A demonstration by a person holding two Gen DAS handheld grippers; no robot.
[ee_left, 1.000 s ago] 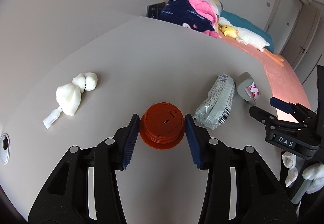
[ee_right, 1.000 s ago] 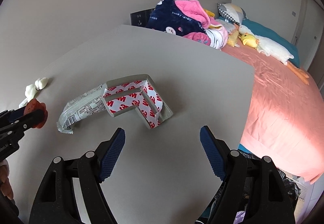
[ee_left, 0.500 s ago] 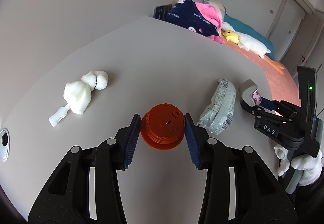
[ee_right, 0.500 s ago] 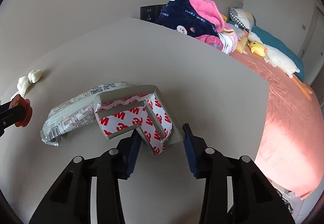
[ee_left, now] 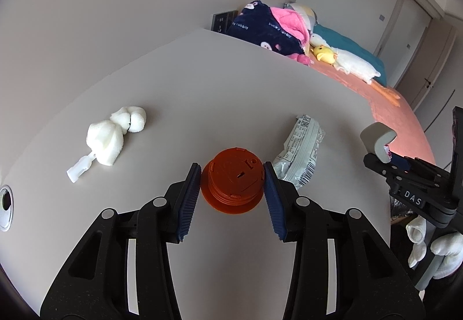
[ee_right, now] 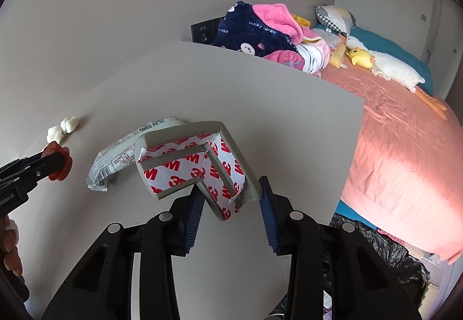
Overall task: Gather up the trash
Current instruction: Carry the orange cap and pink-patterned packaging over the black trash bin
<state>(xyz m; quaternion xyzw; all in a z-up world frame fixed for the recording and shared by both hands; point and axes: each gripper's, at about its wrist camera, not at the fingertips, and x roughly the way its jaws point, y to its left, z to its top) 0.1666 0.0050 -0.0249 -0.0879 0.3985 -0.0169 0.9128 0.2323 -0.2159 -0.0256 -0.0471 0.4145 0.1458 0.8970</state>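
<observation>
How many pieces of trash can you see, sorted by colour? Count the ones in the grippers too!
Orange: 1, the round lid in the left gripper
Grey: 1, the corner guard in the right gripper
Silver: 1, the wrapper on the table
White: 1, the foam clump
Total: 4

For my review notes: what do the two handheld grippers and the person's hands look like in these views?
Both the left gripper and the right gripper have black plastic frames with cut-out openings, silver round rivets and ribbed blue pads on the fingers. The right gripper's side, seen from the left wrist view, carries white "DAS" lettering. The hand gripping it wears a white glove. No cables show.
</observation>
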